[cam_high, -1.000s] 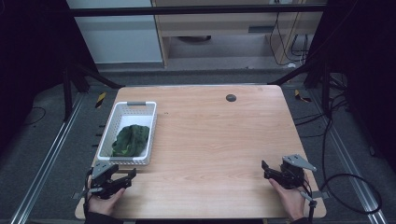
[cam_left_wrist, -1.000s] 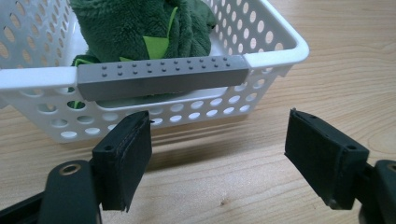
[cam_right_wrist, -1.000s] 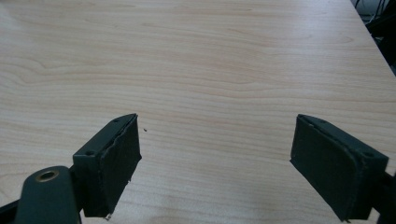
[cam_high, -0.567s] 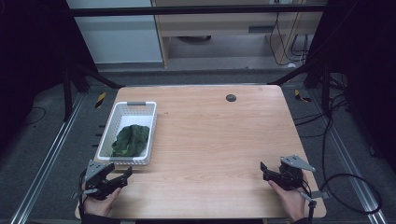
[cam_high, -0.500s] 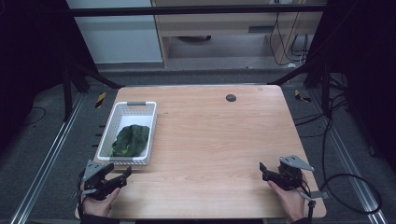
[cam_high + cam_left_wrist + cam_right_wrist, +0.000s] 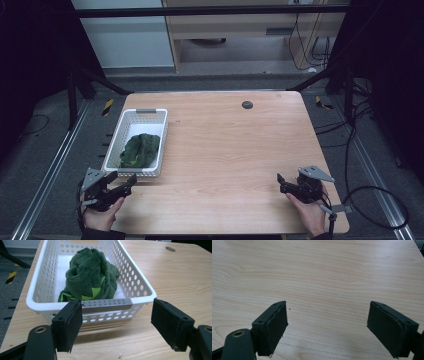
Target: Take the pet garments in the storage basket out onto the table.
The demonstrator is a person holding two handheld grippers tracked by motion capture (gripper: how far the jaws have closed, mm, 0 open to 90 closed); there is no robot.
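A white perforated basket (image 6: 150, 112) stands on the left part of the wooden table (image 6: 240, 150), and a crumpled dark green towel (image 6: 140, 150) lies inside it. My left gripper (image 6: 122, 182) hovers at the table's front left corner, just short of the basket's near wall, jaws wide apart and empty. In the left gripper view the basket (image 6: 37, 287) and the towel (image 6: 90, 277) sit straight ahead of the left gripper (image 6: 116, 322). My right gripper (image 6: 281, 182) rests near the front right corner, open over bare wood, as the right gripper (image 6: 328, 327) in its own view confirms.
A small dark round spot (image 6: 247, 104) marks the table's far middle. Metal rails and cables run along the floor on both sides, and a black frame bar crosses the back.
My left gripper has risen a little and drifted left, toward the table's corner. The right gripper has kept still.
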